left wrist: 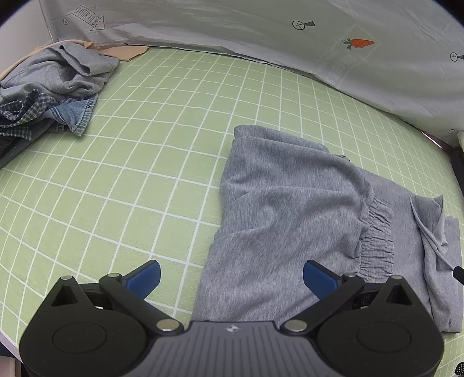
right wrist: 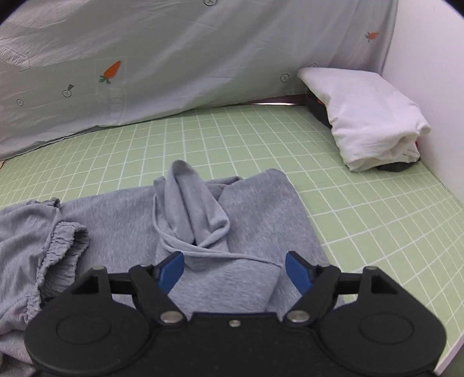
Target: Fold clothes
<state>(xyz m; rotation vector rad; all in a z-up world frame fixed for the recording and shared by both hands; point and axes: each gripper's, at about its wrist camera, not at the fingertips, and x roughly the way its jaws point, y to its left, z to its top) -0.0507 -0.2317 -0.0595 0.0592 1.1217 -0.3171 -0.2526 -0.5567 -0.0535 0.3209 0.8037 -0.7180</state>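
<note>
"LOOK HERE" arrow (left wrist: 89, 21) on pale backdrop sheet (left wrist: 232, 26), grey sweatpants (left wrist: 290, 208) partly cropped, left gripper (left wrist: 231, 275) and right gripper (right wrist: 234, 269) fingers spread, empty

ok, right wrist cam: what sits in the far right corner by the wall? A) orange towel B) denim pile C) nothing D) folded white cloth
D: a folded white cloth lies on the green grid mat against the wall, on top of something dark.

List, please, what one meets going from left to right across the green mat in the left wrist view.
Pile of unfolded clothes → bare green grid mat → grey sweatpants, whose elastic cuff and drawstring lie toward the right edge.
</note>
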